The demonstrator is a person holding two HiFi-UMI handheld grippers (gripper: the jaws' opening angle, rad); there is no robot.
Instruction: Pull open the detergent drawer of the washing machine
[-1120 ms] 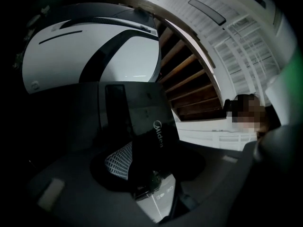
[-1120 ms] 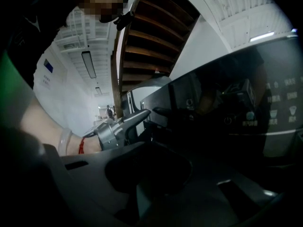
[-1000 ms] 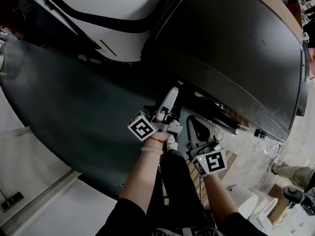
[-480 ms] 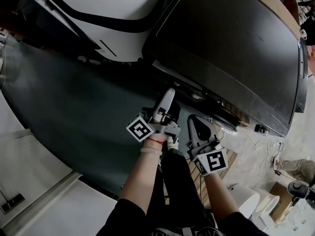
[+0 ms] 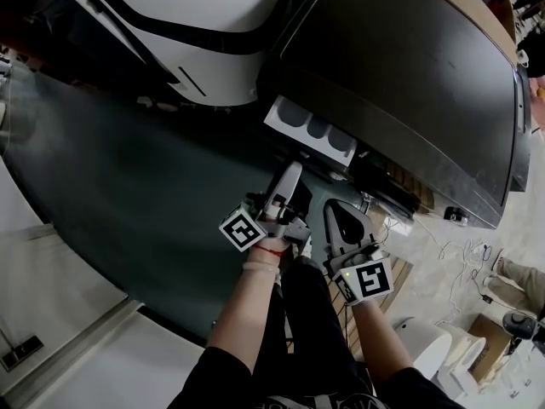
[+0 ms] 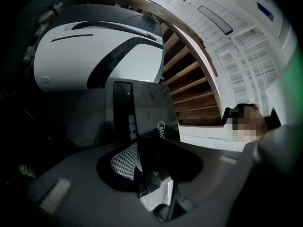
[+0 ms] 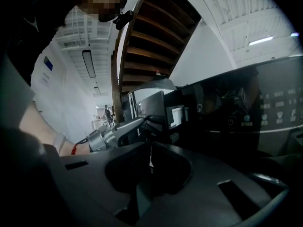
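Found detergent drawer (image 5: 311, 130) partway out of washing machine (image 5: 400, 75), its front nipped by left gripper (image 5: 294, 167), jaws just tightened for pulling purchase; right gripper (image 5: 335, 207) closed on nothing, parked alongside to stay clear.

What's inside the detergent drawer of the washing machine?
The detergent drawer shows three dark compartments in a row in its white tray. Whether they hold any detergent cannot be told, and any part of it inside the washing machine is hidden.
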